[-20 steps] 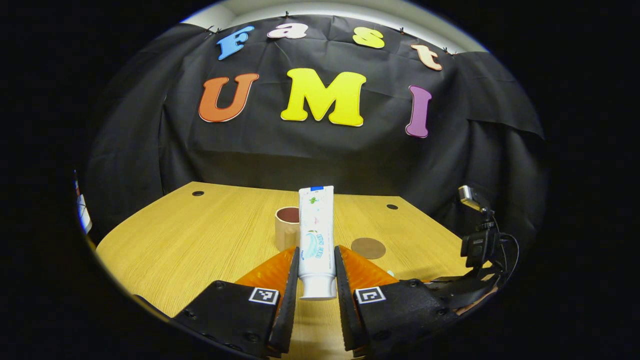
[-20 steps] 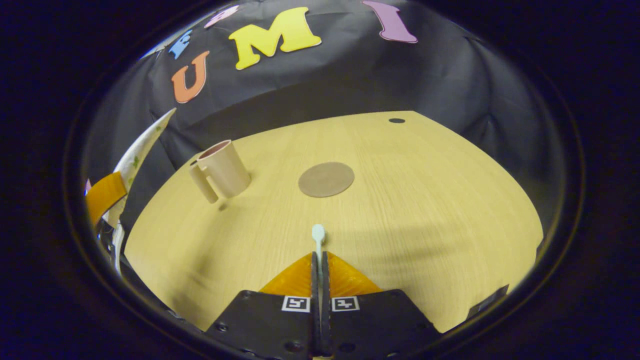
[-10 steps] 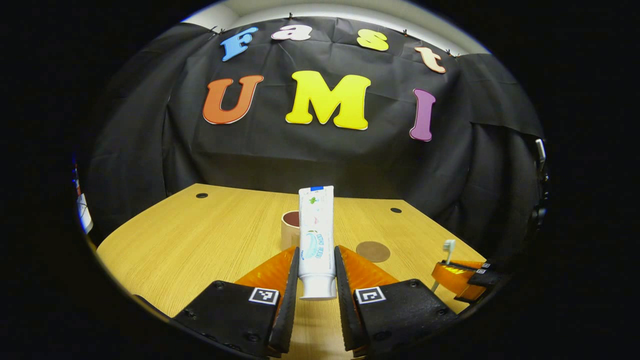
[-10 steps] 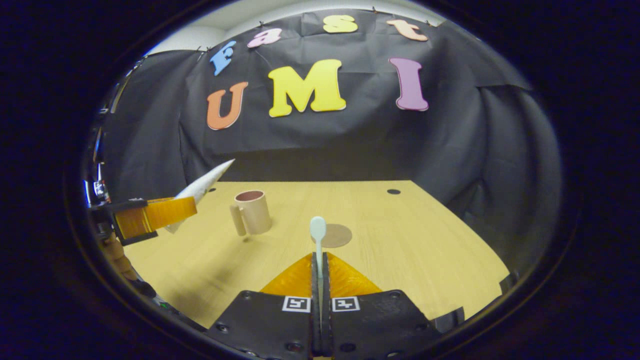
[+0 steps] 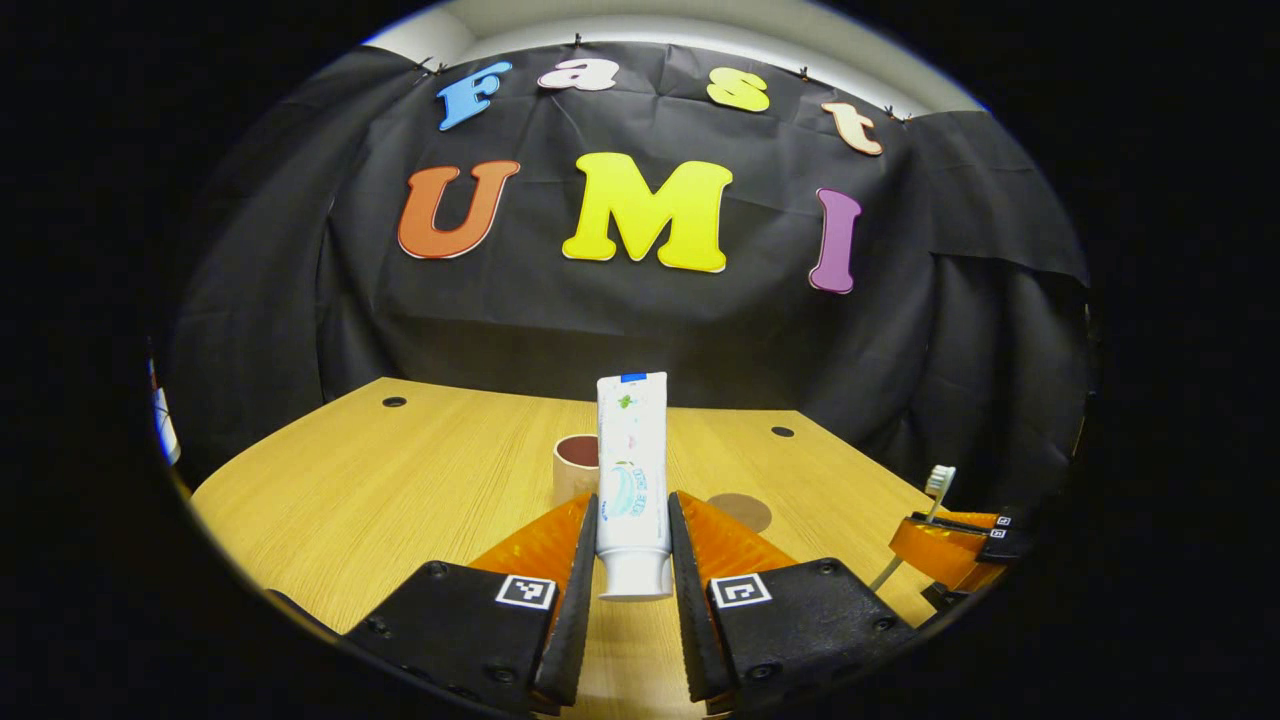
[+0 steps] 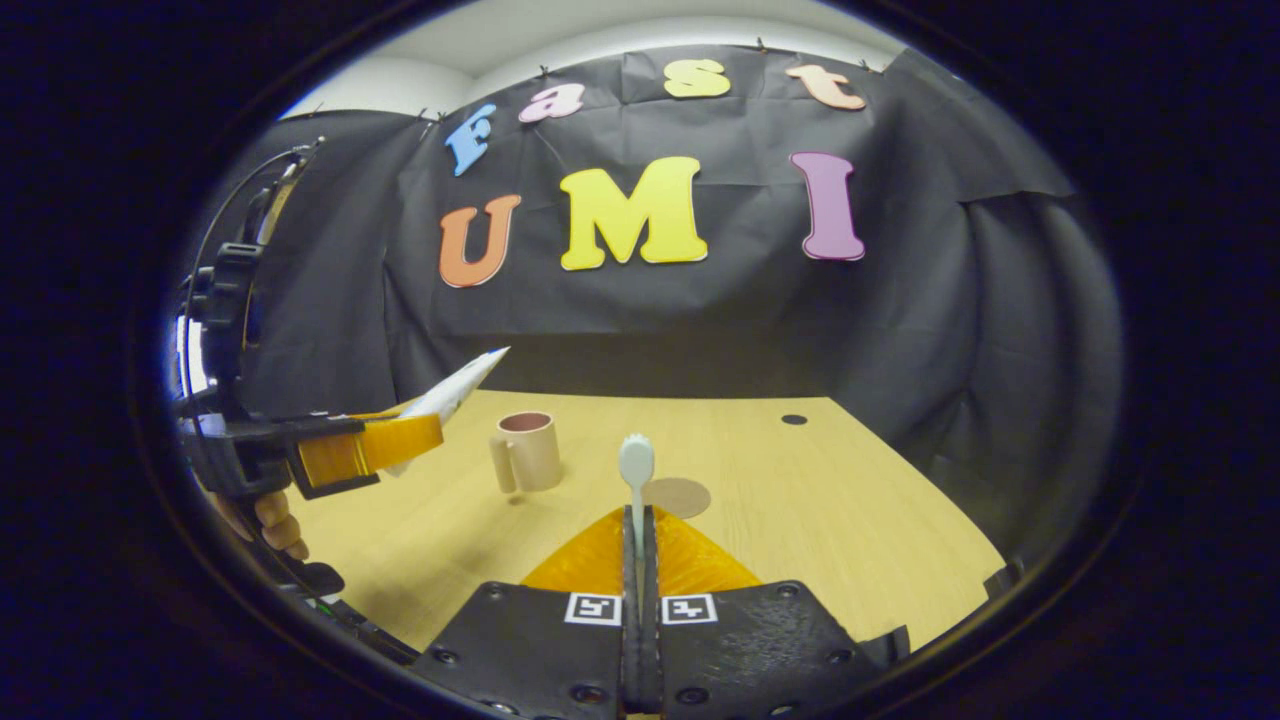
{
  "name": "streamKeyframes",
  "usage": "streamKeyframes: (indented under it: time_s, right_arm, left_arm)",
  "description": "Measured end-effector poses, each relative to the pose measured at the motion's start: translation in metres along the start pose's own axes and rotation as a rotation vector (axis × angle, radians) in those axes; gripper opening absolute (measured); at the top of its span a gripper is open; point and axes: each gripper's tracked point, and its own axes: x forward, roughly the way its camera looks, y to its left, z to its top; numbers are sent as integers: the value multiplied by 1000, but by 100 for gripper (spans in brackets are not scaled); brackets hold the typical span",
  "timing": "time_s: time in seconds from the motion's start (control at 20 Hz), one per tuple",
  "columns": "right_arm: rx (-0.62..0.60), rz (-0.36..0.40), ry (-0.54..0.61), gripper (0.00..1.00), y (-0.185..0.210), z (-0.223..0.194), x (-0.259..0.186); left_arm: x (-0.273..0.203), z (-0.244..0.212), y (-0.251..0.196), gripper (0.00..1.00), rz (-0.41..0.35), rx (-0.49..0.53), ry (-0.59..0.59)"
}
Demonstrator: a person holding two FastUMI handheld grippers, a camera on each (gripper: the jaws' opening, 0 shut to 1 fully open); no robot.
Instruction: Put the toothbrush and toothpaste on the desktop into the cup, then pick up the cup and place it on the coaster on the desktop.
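Toothpaste [image 5: 632, 470] clamped in left gripper [image 5: 632, 535] | toothbrush [image 6: 636, 470] pinched in right gripper [image 6: 640, 545] | cup [image 6: 527, 451] mid-desktop [image 6: 850, 520], beside coaster [image 6: 677, 497]; both insertions, cup move remain.

White toothpaste [image 5: 632, 480] and toothbrush [image 6: 636, 480] held upright above desktop [image 6: 820, 500]; beige cup [image 6: 528, 452] stands beside round brown coaster [image 6: 677, 497].

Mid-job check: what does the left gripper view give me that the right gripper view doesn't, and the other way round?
Left gripper view: the cap and printed face of the toothpaste, clamped upright in the left gripper.
Right gripper view: the handle of the cup, and a hand beneath the left gripper.
Both: toothpaste, toothbrush clamped in the right gripper, cup, coaster, desktop. Neither item is in the cup yet.
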Motion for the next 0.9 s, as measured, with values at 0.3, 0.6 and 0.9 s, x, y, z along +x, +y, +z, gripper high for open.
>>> streamKeyframes:
  time_s: [0.3,0.6,0.9]
  right_arm:
    - [48,-11,-48,0,-12,8,-7]
    - [81,-25,-77,0,-27,9,-7]
    - [89,-38,-79,0,-44,4,-7]
  left_arm:
    - [32,45,20,43,42,18,-57]
    - [93,77,30,43,26,22,-117]
    - [152,64,23,43,-25,-1,-116]
